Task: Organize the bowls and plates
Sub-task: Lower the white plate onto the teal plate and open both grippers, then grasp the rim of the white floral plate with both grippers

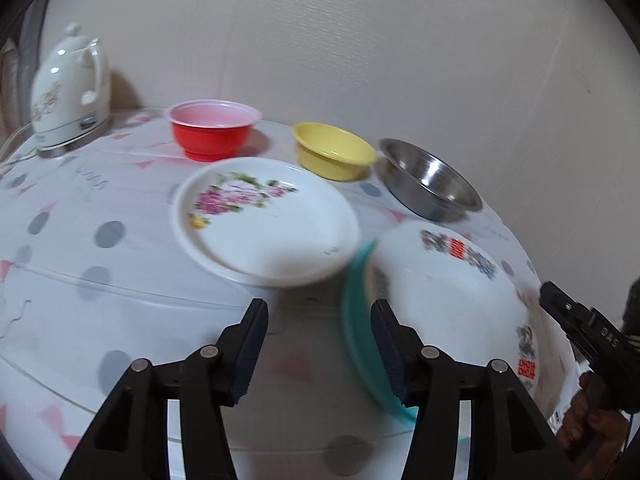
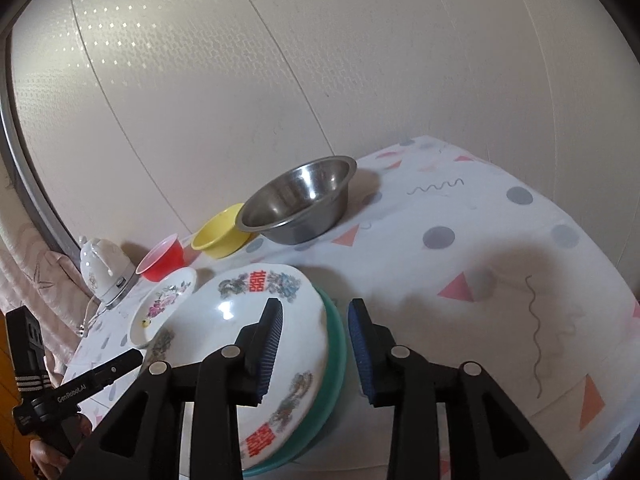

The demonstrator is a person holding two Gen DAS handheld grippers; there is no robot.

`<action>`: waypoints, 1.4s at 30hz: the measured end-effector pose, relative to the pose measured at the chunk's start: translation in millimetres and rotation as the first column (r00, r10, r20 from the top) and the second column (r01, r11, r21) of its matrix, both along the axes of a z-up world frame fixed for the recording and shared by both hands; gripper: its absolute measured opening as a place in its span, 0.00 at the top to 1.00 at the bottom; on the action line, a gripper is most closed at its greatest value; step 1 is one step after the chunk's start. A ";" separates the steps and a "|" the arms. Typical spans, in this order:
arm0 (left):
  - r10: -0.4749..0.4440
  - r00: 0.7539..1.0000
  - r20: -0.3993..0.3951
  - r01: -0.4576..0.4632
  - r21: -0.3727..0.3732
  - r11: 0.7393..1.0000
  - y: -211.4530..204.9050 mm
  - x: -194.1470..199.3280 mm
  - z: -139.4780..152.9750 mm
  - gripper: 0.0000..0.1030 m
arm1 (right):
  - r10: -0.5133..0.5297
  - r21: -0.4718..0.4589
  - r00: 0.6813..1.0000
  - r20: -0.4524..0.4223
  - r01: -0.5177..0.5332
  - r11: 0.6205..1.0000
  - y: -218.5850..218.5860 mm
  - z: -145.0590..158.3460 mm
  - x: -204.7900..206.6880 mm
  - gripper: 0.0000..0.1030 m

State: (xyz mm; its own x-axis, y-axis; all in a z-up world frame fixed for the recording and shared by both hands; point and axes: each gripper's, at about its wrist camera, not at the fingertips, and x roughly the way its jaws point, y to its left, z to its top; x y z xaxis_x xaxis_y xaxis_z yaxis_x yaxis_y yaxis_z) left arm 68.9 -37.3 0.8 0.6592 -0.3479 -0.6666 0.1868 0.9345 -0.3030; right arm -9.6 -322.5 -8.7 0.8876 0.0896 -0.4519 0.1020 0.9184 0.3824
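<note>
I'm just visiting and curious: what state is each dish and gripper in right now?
Red bowl: upright, empty.
Yellow bowl: upright, empty.
Steel bowl: upright, empty.
Floral plate: flat, alone.
Double-happiness plate: stacked on teal plate.
Left gripper: open.
Right gripper: open, straddling the stack's rim.

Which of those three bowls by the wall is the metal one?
The steel bowl, at the right end of the row. It is grey and shiny, while the yellow bowl beside it and the red bowl look like coloured plastic.
</note>
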 end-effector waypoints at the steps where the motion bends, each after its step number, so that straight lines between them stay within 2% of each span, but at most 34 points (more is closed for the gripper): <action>1: 0.010 1.000 0.000 -0.010 -0.001 1.000 4.1 0.8 0.7 0.44 | 0.003 -0.009 1.000 0.002 -0.003 1.000 2.5 2.4 0.5 0.66; 3: 0.036 0.999 0.007 -0.036 -0.007 0.999 14.9 3.3 3.5 0.29 | 0.021 -0.045 1.000 -0.001 -0.021 0.999 11.3 7.9 4.3 0.66; 5: 0.083 0.996 0.015 -0.083 -0.013 0.997 28.3 7.4 6.7 0.22 | 0.058 -0.071 0.998 -0.007 -0.058 0.996 21.6 14.7 11.0 0.66; 8: 0.130 0.992 0.010 -0.129 -0.026 0.991 46.6 17.3 9.2 0.20 | 0.132 -0.054 0.991 -0.015 -0.133 0.990 35.2 23.4 25.3 0.66; 10: 0.148 0.989 -0.002 -0.147 -0.031 0.989 57.6 26.1 8.9 0.15 | 0.193 -0.037 0.981 -0.026 -0.194 0.980 45.4 28.4 37.4 0.66; 14: 0.164 0.985 -0.049 -0.166 -0.034 0.986 74.9 45.7 3.1 0.14 | 0.314 0.034 0.947 -0.070 -0.312 0.949 67.0 36.6 71.4 0.66; 16: 0.167 0.984 -0.065 -0.169 -0.034 0.985 80.0 55.0 0.2 0.14 | 0.344 0.040 0.933 -0.102 -0.341 0.939 79.2 39.7 89.0 0.66; 19: 0.154 0.985 -0.083 -0.158 -0.037 0.987 83.9 67.4 -3.5 0.16 | 0.364 -0.012 0.917 -0.161 -0.371 0.929 100.7 42.3 118.3 0.66; 21: 0.151 0.984 -0.093 -0.154 -0.023 0.988 84.0 73.5 -6.1 0.21 | 0.380 -0.011 0.901 -0.210 -0.391 0.920 113.1 39.4 138.8 0.66; 24: 0.138 0.986 -0.095 -0.139 -0.011 0.990 83.4 81.3 -10.2 0.21 | 0.392 -0.005 0.879 -0.272 -0.409 0.913 124.4 33.3 164.8 0.66; 31: 0.107 0.986 -0.129 -0.113 -0.041 0.993 85.3 92.5 -18.9 0.22 | 0.371 -0.044 0.846 -0.384 -0.418 0.908 138.2 19.2 202.9 0.66; 36: 0.067 0.986 -0.154 -0.076 -0.048 0.996 80.2 99.4 -24.0 0.39 | 0.380 -0.010 0.817 -0.433 -0.426 0.905 141.9 8.8 218.7 0.66; 37: 0.068 0.987 -0.145 -0.074 -0.040 0.996 79.4 99.4 -23.5 0.40 | 0.375 -0.009 0.814 -0.443 -0.423 0.906 142.2 6.6 220.8 0.66; 39: 0.050 0.988 -0.149 -0.056 -0.038 0.998 76.7 101.2 -24.4 0.49 | 0.379 -0.009 0.804 -0.459 -0.430 0.903 144.5 3.4 224.0 0.67; 40: 0.050 0.988 -0.145 -0.055 -0.030 0.998 75.7 101.4 -24.1 0.51 | 0.378 -0.007 0.799 -0.468 -0.431 0.902 145.5 1.6 225.7 0.69; 42: 0.043 0.988 -0.147 -0.047 -0.023 0.999 74.3 102.8 -25.0 0.65 | 0.385 0.006 0.787 -0.483 -0.437 0.900 147.7 -2.9 230.3 0.71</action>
